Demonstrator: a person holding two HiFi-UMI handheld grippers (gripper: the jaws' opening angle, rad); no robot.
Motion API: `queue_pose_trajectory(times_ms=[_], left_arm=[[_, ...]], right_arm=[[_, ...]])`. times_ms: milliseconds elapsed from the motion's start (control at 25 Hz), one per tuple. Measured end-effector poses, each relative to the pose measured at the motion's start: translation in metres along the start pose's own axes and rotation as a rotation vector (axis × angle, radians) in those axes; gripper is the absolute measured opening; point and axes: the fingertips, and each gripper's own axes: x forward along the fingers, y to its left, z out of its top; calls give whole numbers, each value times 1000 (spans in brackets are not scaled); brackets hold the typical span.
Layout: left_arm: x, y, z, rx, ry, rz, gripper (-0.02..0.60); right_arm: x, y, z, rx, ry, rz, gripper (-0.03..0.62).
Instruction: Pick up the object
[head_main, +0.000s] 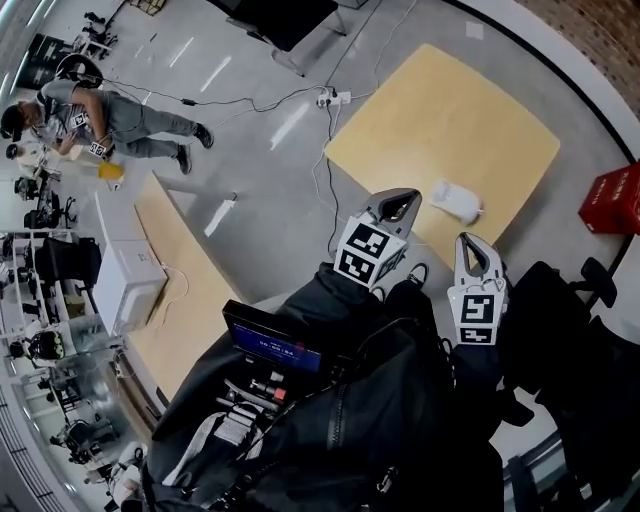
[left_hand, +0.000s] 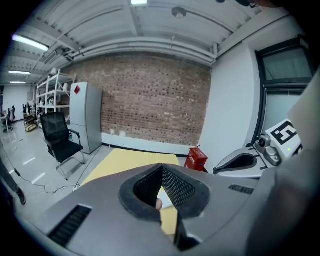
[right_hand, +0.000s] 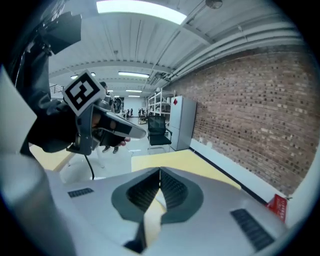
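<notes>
Closed grippers aim at white object
Left gripper and right gripper, both empty, hang beside the yellow table, presumably lining up.

The head camera is looking steeply down from high above onto the yellow tabletop, taking in the left tongs and the right tongs from behind. The camera on the left tongs is riding close behind its own jaws and facing forward across that same tabletop toward the brick wall and a red box, catching the right tongs at its right edge. The camera on the right tongs is sitting just as close behind its jaws, looking along the shared tabletop with the same brick wall on its right and the left tongs at its left.
</notes>
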Motion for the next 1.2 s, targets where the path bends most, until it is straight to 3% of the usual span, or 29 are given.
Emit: queue_pose_trajectory(times_ms=[160,400,640,960,1200], left_arm=[[8,7,-29,-30,73,18,0],[10,16,-54,-66,121,30,0],[17,23,-77,-113,161,26,0],[15,45,-113,-192,212,42,0],[1,67,-127,-245,224,63,0]], right_arm=[[24,-1,-38,-65,103,29,5],[66,-6,-99,-289,299,50,5],[107,-18,-130,-442,413,86,14],[158,-22,-177,-702,605,167,140],[186,-31,-204,-942,726,66,241]])
